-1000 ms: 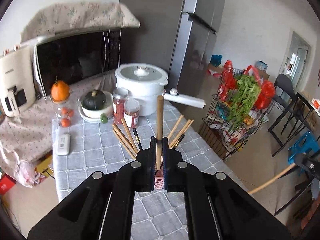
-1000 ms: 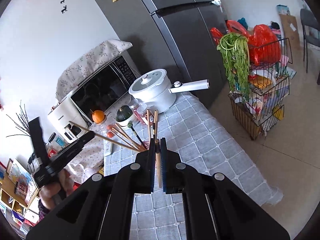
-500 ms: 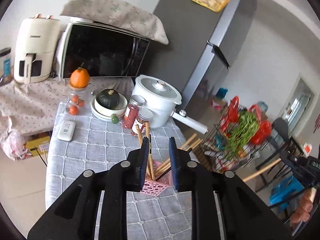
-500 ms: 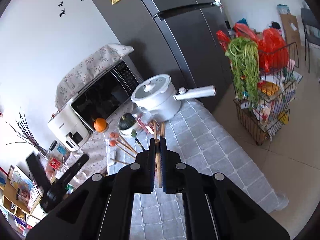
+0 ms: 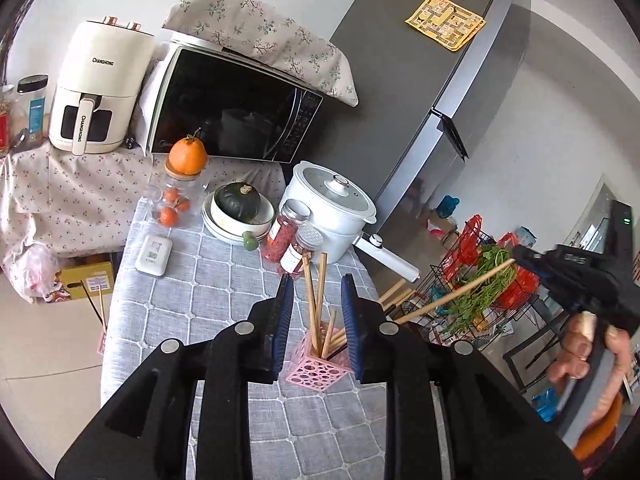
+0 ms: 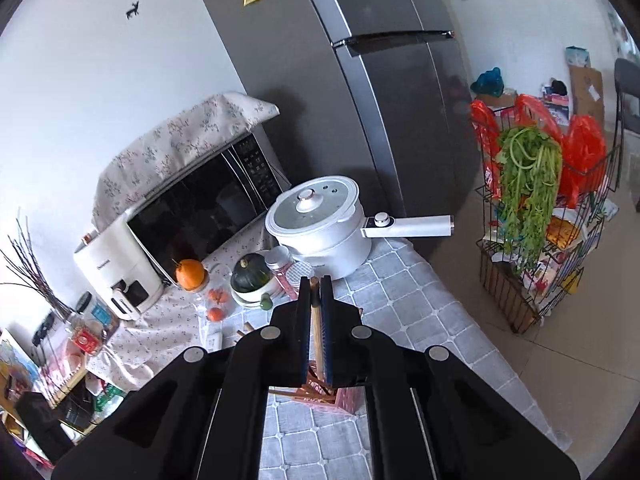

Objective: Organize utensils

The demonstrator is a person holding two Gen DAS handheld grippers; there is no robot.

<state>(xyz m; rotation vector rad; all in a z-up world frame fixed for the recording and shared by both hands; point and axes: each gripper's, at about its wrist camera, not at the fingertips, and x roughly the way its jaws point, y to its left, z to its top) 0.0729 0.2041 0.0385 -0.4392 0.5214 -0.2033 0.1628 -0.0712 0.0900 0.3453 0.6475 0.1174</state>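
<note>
A pink perforated utensil holder (image 5: 311,366) stands on the grey checked tablecloth (image 5: 200,288) with several wooden chopsticks (image 5: 315,300) upright in it. My left gripper (image 5: 316,284) is open and empty, just above the holder, its jaws either side of the chopsticks. My right gripper (image 6: 316,284) is shut on a wooden chopstick (image 6: 317,332); the left wrist view shows that chopstick (image 5: 456,294) slanting down toward the holder from the right. The holder (image 6: 328,394) lies under the right gripper's fingers.
A white pot (image 5: 332,208) with a long handle, two spice jars (image 5: 280,236), a bowl with a dark squash (image 5: 240,204), an orange on a jar (image 5: 187,156), a microwave (image 5: 236,120) and an air fryer (image 5: 96,92) stand behind. A wire rack (image 6: 536,240) stands right of the table.
My left gripper has let go of its chopstick into the holder, opened and risen. My right gripper has moved nearer the holder with its chopstick.
</note>
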